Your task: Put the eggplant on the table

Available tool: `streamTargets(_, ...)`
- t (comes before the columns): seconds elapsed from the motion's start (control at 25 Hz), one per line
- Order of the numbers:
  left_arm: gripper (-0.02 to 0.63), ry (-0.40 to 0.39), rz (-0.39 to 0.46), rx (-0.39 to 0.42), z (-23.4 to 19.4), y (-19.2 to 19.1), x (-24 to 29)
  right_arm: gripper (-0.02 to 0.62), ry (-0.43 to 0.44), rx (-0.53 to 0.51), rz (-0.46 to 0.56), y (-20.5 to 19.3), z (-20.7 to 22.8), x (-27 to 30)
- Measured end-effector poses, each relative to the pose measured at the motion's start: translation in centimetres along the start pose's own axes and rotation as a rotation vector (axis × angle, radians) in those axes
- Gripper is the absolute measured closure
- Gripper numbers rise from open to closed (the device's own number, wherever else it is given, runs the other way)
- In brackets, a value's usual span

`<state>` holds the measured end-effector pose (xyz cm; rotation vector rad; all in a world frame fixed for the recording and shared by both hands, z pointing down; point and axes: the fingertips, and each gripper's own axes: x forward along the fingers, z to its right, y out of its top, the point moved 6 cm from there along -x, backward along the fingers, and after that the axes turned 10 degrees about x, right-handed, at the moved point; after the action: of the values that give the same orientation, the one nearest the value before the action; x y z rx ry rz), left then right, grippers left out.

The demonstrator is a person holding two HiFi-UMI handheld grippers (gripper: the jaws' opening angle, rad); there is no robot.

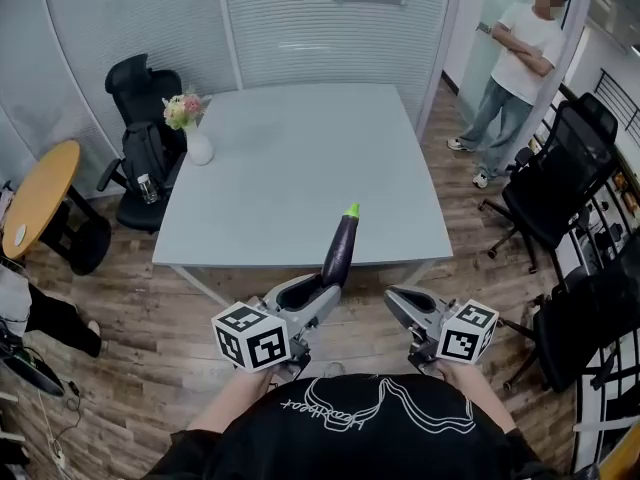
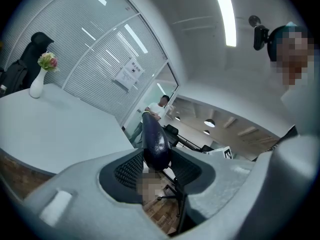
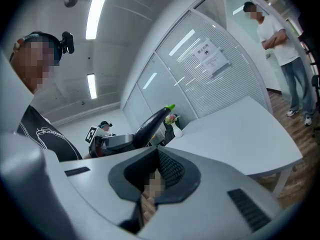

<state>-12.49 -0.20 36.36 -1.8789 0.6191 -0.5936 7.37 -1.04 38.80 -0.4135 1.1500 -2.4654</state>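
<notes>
My left gripper (image 1: 315, 290) is shut on the thick end of a long dark-purple eggplant (image 1: 340, 250). The eggplant slants up and forward, and its green stem tip reaches over the near edge of the pale blue-grey table (image 1: 300, 158). In the left gripper view the eggplant (image 2: 155, 136) stands between the two dark pads of the gripper (image 2: 157, 160). My right gripper (image 1: 397, 300) is level with the left one, a little to its right, short of the table edge, with its jaws together and nothing in them. The right gripper view shows those closed pads (image 3: 170, 169) and the eggplant (image 3: 150, 124) off to the left.
A white vase of flowers (image 1: 196, 138) stands at the table's far left corner. A black office chair (image 1: 140, 118) sits behind it, and more black chairs (image 1: 555, 173) line the right. A person (image 1: 515, 68) stands at the far right. A round wooden table (image 1: 40, 193) is at the left.
</notes>
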Motion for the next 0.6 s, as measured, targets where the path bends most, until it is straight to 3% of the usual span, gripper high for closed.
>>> streamTargets(0.36,0.43,-0.002,-0.043,0.016,-6.6,0.6,2.5,0.586,-0.046,0.016,0.018,1.6,3.3,4.3)
streamTargets(0.6,0.43,0.019,-0.064,0.019,-8.6,0.2,3.2,0.586,-0.059,0.022,0.032,1.7,4.1,4.9)
